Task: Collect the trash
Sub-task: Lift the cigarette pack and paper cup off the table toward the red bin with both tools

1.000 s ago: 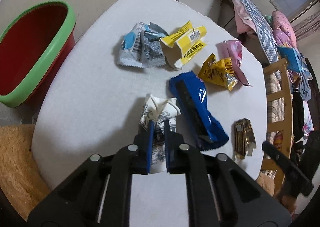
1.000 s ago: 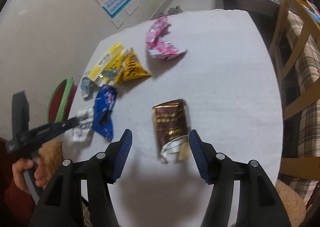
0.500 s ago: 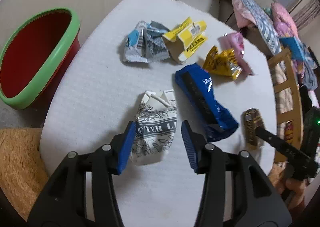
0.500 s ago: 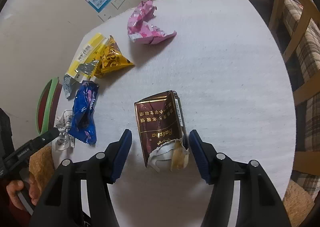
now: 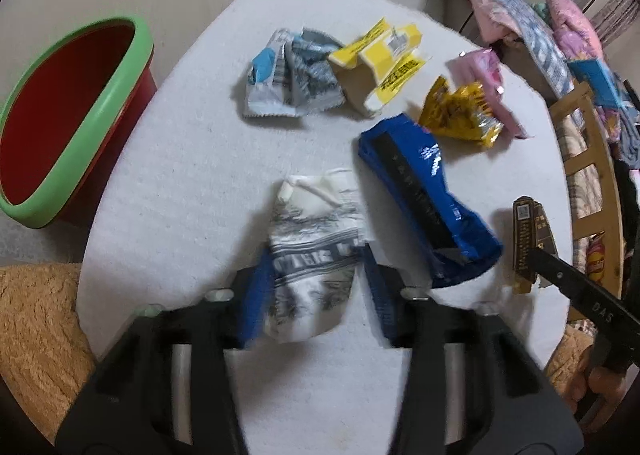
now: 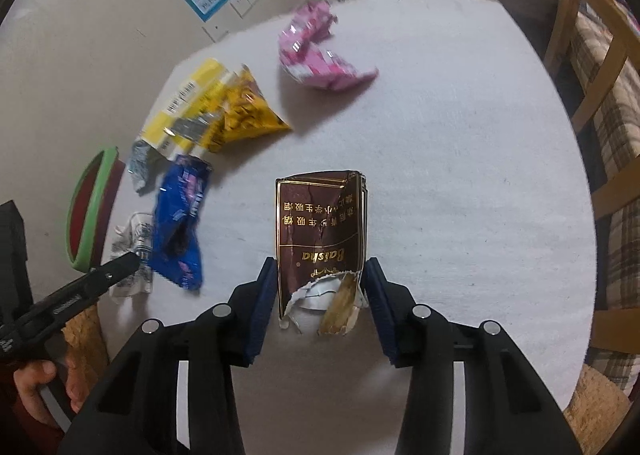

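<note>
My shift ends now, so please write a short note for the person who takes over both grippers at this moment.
Left gripper: jaws straddle the white wrapper, blurred, no firm grip seen.
Right gripper: jaws closing around the brown pack, pads not yet pressing.
All trash lies on the table: also blue wrapper, gold bag, pink wrapper, yellow carton, grey wrapper.
Done: nothing seen in the red bin.
Left: grip, carry every piece to the bin.

**Both grippers angled steeply down**

Left gripper (image 5: 316, 287) is blurry, jaws apart around a white wrapper (image 5: 314, 239). Right gripper (image 6: 320, 295) jaws are closing with a brown pack (image 6: 320, 223) between them, not clearly pinching it.
</note>
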`<state>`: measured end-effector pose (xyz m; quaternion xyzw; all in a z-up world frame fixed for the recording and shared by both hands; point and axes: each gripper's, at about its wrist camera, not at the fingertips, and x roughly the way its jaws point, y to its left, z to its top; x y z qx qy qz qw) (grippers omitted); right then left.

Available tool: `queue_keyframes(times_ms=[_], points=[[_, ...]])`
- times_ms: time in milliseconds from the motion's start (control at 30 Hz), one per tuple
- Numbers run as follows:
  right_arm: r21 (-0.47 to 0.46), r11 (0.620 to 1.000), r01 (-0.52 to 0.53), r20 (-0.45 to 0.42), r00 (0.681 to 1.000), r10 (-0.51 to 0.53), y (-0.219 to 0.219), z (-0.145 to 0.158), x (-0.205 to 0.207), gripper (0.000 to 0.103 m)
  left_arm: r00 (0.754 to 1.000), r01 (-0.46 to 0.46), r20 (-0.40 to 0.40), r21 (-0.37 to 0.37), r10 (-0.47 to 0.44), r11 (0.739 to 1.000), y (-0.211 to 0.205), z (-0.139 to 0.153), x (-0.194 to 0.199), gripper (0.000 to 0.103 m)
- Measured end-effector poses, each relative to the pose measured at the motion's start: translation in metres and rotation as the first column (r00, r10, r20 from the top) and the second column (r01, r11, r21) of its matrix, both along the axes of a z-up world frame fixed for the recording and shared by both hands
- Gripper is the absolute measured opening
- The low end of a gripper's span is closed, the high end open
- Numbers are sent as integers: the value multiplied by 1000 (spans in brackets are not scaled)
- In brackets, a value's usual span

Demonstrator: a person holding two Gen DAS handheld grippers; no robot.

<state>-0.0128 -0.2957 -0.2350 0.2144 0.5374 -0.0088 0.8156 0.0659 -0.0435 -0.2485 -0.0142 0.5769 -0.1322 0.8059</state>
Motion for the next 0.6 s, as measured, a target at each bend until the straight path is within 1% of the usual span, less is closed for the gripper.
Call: queue_keyframes(times_ms=[67,133,267,400,433,500,533,600], points=[[-13,1000,-4,30,1000,4,5,15,-2,43,1000,-1,21,-5,2,1000,1,9,-1,15],[-24,1000,-7,65,998,8,8,30,-5,43,998,-3,60,-15,4,1000,4,22,-2,12],[-35,999,-16,149,989,21,17,63,-4,43,991,-11,133,-26,14,1000,9,48,-4,11],[-42,998,-39,201,978,47,26,85,0,43,989,-7,147,-36,12,999,10,58,-3,12],[-39,998,-42,212,976,49,28,89,0,43,989,-5,149,-35,10,999,11,57,-4,14],[-34,998,-47,225,973,54,31,94,1,43,989,3,146,-17,0,1000,12,53,-6,29],[-32,998,-52,228,972,58,31,96,0,43,990,6,143,-13,-4,1000,11,50,-6,39],[-32,998,-59,227,972,65,34,96,2,43,992,14,122,-1,-14,1000,10,40,-6,47]])
